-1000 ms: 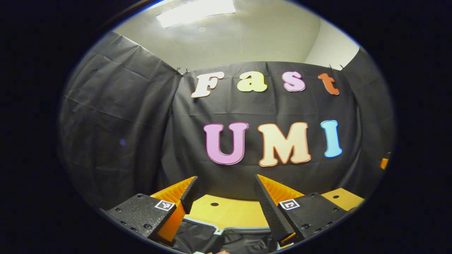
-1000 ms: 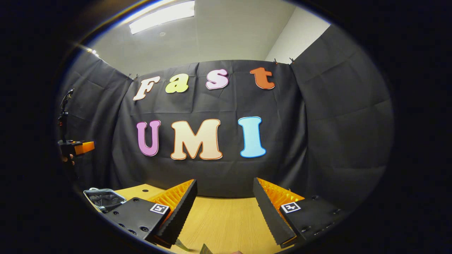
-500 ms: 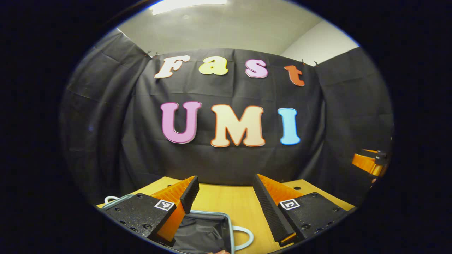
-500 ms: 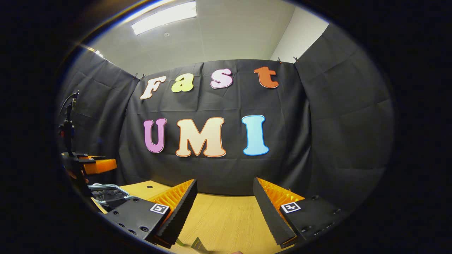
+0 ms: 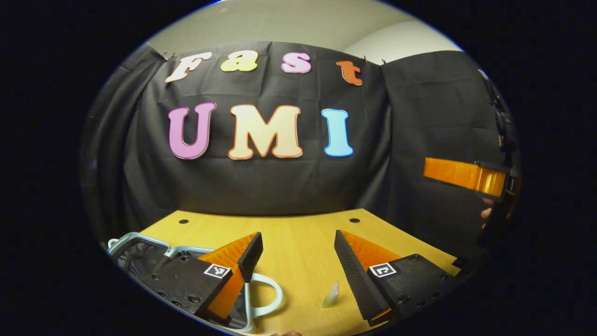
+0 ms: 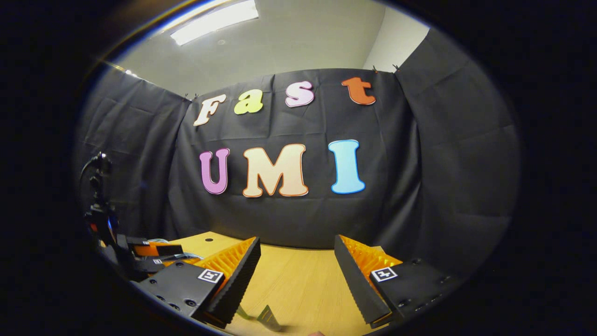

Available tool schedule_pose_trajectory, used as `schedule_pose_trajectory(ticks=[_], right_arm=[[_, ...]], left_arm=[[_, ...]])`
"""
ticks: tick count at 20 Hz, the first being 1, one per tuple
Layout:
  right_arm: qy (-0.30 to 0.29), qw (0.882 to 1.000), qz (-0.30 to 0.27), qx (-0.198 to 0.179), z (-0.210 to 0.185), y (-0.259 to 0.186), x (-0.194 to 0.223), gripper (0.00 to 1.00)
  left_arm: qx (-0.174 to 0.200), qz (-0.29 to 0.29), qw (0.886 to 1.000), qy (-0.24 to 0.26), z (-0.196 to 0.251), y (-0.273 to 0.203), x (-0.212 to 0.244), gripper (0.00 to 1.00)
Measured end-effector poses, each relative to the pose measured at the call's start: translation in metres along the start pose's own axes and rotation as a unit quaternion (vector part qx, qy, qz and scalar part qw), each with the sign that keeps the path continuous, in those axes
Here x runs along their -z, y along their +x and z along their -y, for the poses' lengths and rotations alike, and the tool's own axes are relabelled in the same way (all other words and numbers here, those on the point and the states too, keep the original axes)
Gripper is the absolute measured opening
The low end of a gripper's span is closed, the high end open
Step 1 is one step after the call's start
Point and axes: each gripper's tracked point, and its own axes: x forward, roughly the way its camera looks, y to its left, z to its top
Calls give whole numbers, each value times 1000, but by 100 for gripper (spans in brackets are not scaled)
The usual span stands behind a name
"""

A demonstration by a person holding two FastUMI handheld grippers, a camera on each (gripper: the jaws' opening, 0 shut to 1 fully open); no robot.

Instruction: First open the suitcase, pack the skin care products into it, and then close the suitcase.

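In the left gripper view the suitcase [image 5: 140, 254] lies open at the lower left on the wooden tabletop [image 5: 298, 233], its pale rim and looped handle [image 5: 268, 298] partly behind the left gripper [image 5: 298, 266]. That gripper's fingers [image 5: 249, 256] stand wide apart with nothing between them. A small pale tube [image 5: 331, 295] stands on the tabletop just beside its right finger. At the far right the right gripper [image 5: 466, 173] is held in a hand [image 5: 486, 212], above the tabletop

In the right gripper view the right gripper's fingers [image 6: 242, 275] are spread wide and empty, and a thin tube [image 6: 269, 318] lies between them near the bottom edge
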Motion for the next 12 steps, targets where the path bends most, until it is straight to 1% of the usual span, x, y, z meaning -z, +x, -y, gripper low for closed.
schedule_pose_trajectory(ticks=[2, 4, 6, 9, 11, 12], right_arm=[[-7, 1000, 0, 4, 6, -1, 0, 99], [-10, 1000, -5, 0, 6, -3, 5, 99], [-13, 1000, -21, -3, 7, -3, 16, 99], [-22, 999, -37, -5, 6, -8, 25, 99], [-35, 998, -42, -8, 4, -13, 29, 99], [-41, 998, -46, -10, 2, -14, 34, 100]], left_arm=[[8, -32, 999, 0, 11, 3, 28, 93], [21, -67, 998, -6, 25, 6, 63, 93], [29, -102, 994, -14, 34, 2, 96, 93], [43, -134, 990, -33, 46, 0, 128, 92], [44, -146, 987, -46, 47, 2, 142, 92], [46, -153, 986, -54, 48, 5, 148, 92]])
